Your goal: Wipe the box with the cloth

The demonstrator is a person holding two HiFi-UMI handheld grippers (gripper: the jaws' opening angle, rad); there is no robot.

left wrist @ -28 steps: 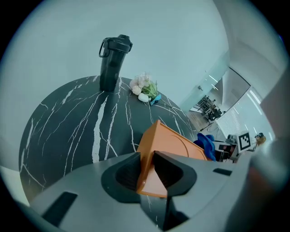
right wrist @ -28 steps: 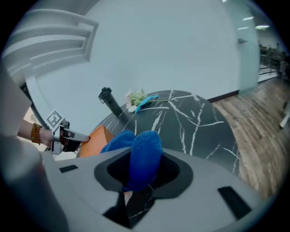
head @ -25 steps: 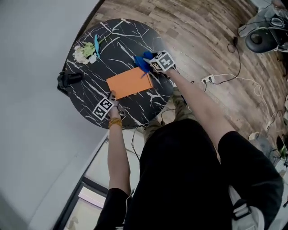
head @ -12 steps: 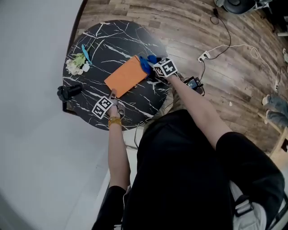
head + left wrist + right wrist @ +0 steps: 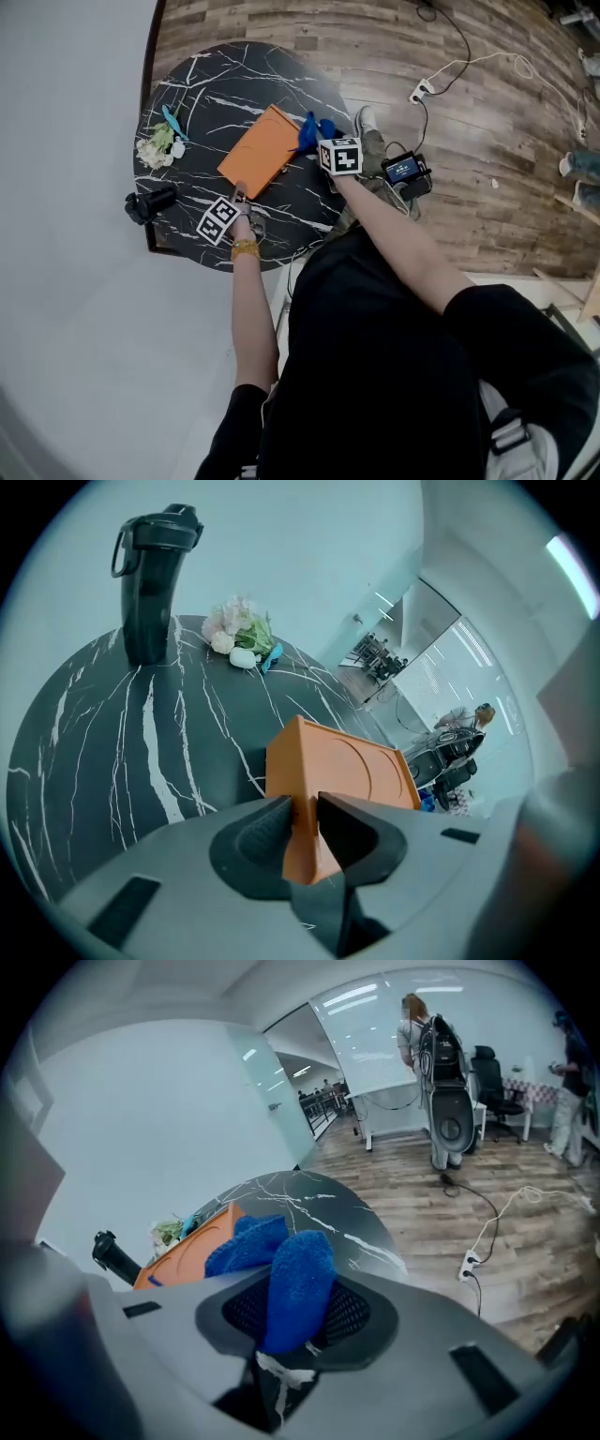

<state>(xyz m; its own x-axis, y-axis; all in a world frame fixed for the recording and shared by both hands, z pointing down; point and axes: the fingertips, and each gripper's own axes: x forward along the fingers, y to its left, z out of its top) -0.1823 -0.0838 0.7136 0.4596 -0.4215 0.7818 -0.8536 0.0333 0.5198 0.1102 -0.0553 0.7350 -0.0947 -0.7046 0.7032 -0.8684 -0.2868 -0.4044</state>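
At the box's near corner, the left gripper (image 5: pixel 238 194) gripped the orange box (image 5: pixel 260 150) fast.
By its far right corner, the right gripper (image 5: pixel 319 142), pinching the blue cloth (image 5: pixel 313 130), had just swept along that end. The wipe looked well under way!

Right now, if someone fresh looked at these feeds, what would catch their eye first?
The bright orange box near the middle of the black marble table, with its near corner clamped in the jaws of the left gripper. Next comes the vivid blue cloth at the box's right side, pinched in the right gripper.
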